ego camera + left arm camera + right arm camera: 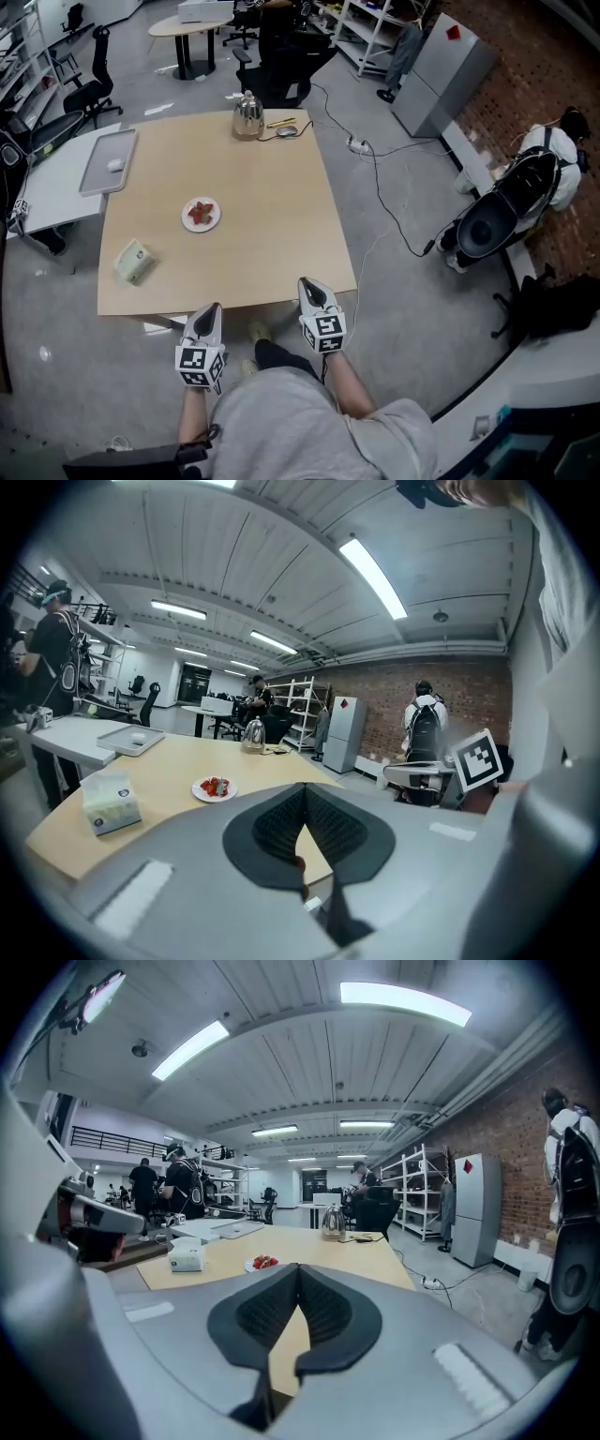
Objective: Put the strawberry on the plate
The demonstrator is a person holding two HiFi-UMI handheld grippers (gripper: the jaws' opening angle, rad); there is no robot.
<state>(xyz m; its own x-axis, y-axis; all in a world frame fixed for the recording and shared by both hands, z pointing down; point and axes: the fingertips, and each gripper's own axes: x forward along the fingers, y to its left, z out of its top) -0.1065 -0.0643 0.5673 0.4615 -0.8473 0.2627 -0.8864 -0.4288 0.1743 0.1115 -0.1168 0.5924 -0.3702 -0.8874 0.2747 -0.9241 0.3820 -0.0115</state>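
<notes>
Red strawberries [200, 212] on round white plate [213, 225], light wooden table [272, 234] centre-left; left gripper [212, 311] and right gripper [309, 285] at near edge, jaws together, empty.

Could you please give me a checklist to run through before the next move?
1. Strawberries lie on the plate: ok.
2. Left hand-held gripper shut, nothing held: ok.
3. Right hand-held gripper shut, nothing held: ok.
4. Both held at the near edge of the table, apart from the plate: ok.
5. No strawberry elsewhere on the table: ok.
6. Number of strawberries on the plate: cannot tell.
</notes>
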